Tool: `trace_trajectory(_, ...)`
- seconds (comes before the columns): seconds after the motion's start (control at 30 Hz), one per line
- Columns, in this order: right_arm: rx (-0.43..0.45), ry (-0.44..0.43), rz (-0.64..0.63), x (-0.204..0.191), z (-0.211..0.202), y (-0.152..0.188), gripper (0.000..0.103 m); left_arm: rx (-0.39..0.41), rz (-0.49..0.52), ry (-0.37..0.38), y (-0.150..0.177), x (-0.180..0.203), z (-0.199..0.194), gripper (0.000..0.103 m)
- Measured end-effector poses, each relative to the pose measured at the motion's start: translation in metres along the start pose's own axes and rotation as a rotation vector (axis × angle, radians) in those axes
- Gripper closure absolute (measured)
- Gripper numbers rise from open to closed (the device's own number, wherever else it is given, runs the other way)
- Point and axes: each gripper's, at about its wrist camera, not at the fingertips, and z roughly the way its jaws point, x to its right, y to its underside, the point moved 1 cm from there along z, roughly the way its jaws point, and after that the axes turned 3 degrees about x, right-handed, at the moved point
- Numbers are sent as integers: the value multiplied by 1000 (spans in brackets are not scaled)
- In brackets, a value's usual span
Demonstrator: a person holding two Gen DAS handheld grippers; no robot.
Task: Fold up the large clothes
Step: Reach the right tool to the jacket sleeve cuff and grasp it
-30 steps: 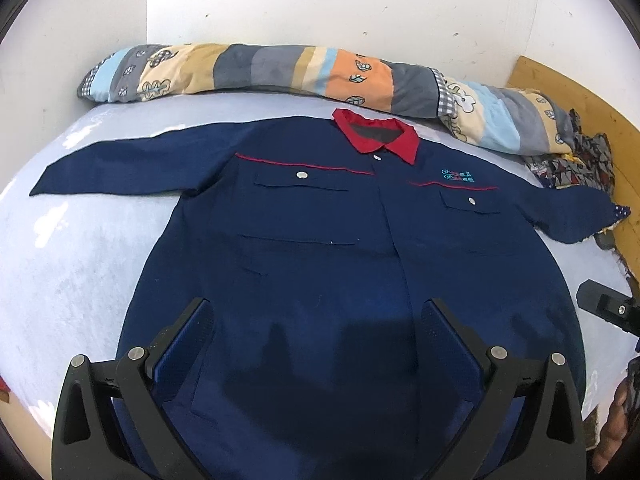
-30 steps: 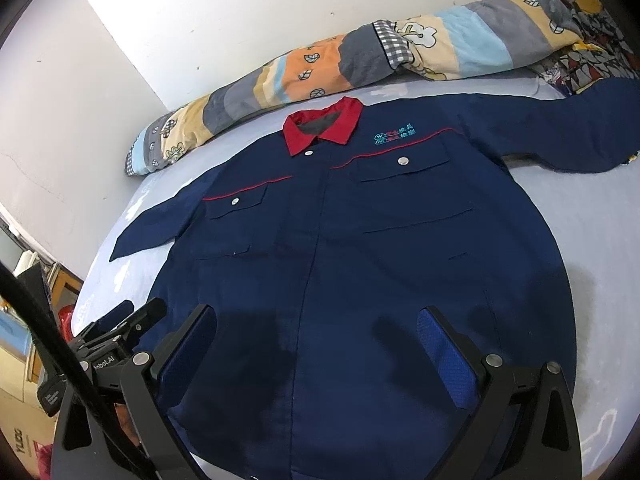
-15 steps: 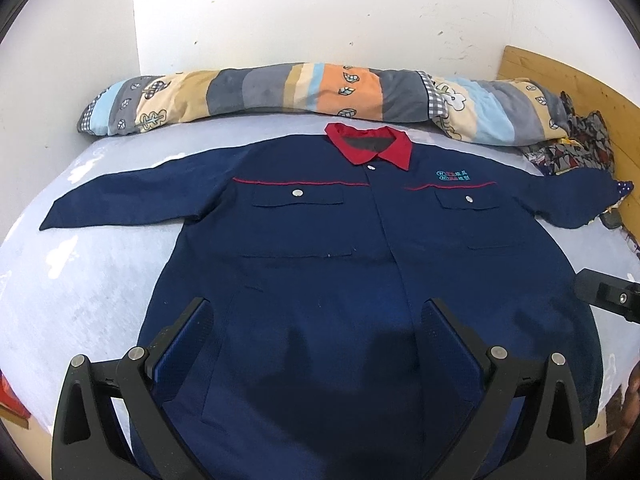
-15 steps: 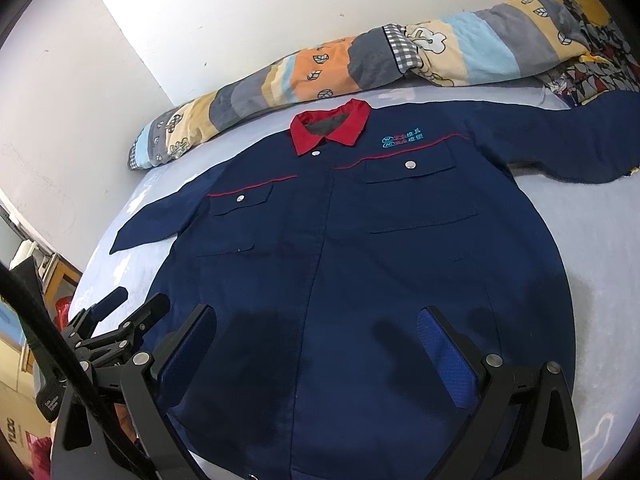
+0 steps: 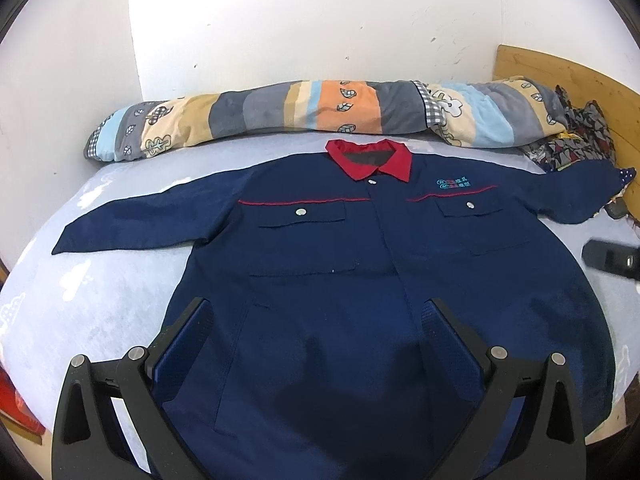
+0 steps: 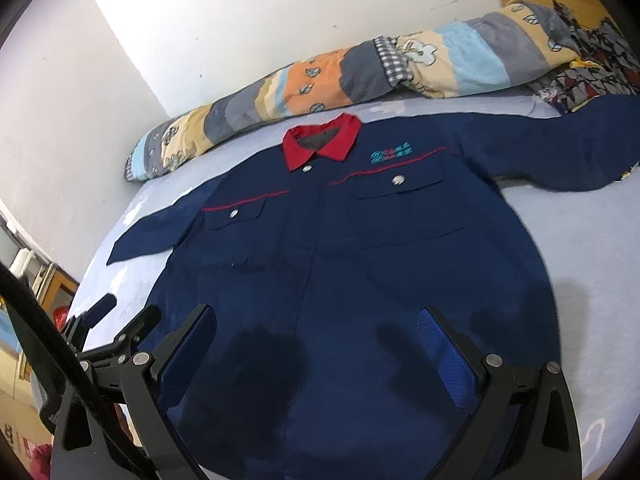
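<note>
A large navy work jacket (image 5: 360, 280) (image 6: 360, 264) with a red collar (image 5: 370, 159) lies flat, front up, on the bed, both sleeves spread out sideways. My left gripper (image 5: 316, 316) hovers open above the jacket's lower hem, nothing between its fingers. Over the same hem area, slightly to the right, my right gripper (image 6: 316, 320) is open too and holds nothing. The left gripper (image 6: 120, 320) shows in the right wrist view at lower left. A dark tip of the right gripper (image 5: 608, 256) appears at the left wrist view's right edge.
A pale blue sheet (image 5: 100, 288) covers the bed. A rolled striped quilt (image 5: 320, 108) lies along the white wall behind the collar. Patterned cloth (image 5: 576, 140) is heaped by the wooden headboard (image 5: 560, 72) at right. The bed's left edge drops toward furniture (image 6: 40, 280).
Both grippers have pulled back and tilted up, so the jacket sits lower and farther in view with more wall showing. The jacket has not moved. Both stay open.
</note>
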Motion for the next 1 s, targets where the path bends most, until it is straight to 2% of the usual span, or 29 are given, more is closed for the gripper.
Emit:
trace_trajectory(0.13, 61, 41, 28, 30, -16, -21, 0, 11, 10, -4, -4, 5, 1, 0)
trace_trajectory(0.2, 100, 93, 60, 61, -28, -33, 0, 26, 20, -8, -9, 7, 7, 0)
trace_trajectory(0.27, 140, 148, 112, 102, -40, -45, 3, 30, 26, -18, -18, 7, 15, 0)
trace_trajectory(0.33, 172, 207, 201, 152, -54, -55, 19, 44, 0, -48, -29, 3, 26, 0)
trace_trajectory(0.4, 208, 237, 299, 198, -66, -61, 28, 59, -41, -78, -41, -4, 37, 0)
trace_trajectory(0.57, 322, 329, 542, 304, -105, -65, 28, 101, -87, -143, -62, -22, 47, 0)
trace_trajectory(0.7, 395, 244, 687, 361, -115, -71, 28, 87, -122, -127, -64, -31, 49, 0)
trace_trajectory(0.77, 412, 192, 722, 380, -107, -78, 33, 78, -114, -111, -62, -30, 51, 0)
trace_trajectory(0.8, 415, 173, 727, 387, -103, -83, 38, 75, -97, -115, -61, -28, 52, 0)
trace_trajectory(0.9, 412, 175, 714, 404, -91, -101, 55, 57, -41, -118, -56, -19, 58, 0)
trace_trajectory(1.0, 435, 192, 698, 415, -87, -110, 55, 27, 25, -120, -49, -9, 68, 0)
